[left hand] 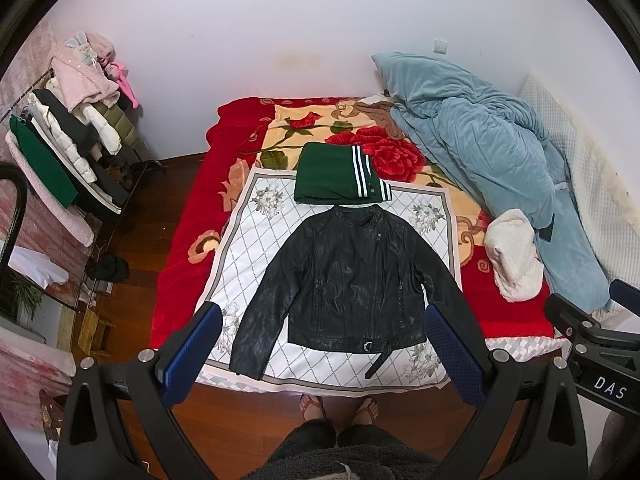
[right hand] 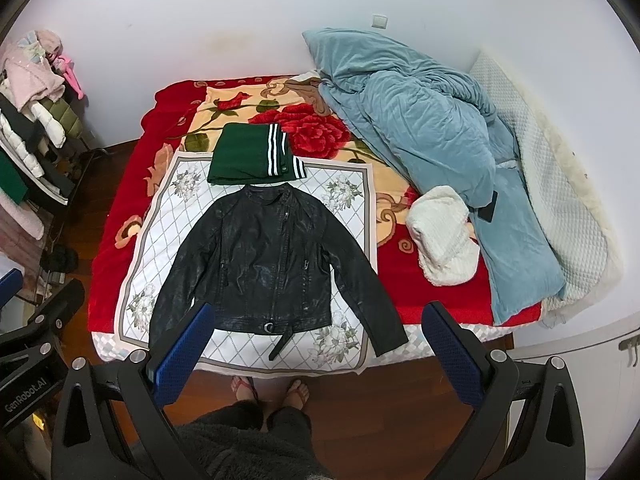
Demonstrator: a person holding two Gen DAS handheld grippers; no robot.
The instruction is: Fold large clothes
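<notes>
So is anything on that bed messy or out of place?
The black jacket lies flat and neat, though its belt strap dangles askew below the hem. The green garment above it is already folded. The blue quilt is heaped untidily along the right side, with a white fleece bundle beside it.

Two markings are legible. The letters "DAS" stand in white on the black body of the right gripper, seen at the right edge of the left wrist view. "GenRobot.AI" stands in white on the black body of the left gripper, at the left edge of the right wrist view.
</notes>
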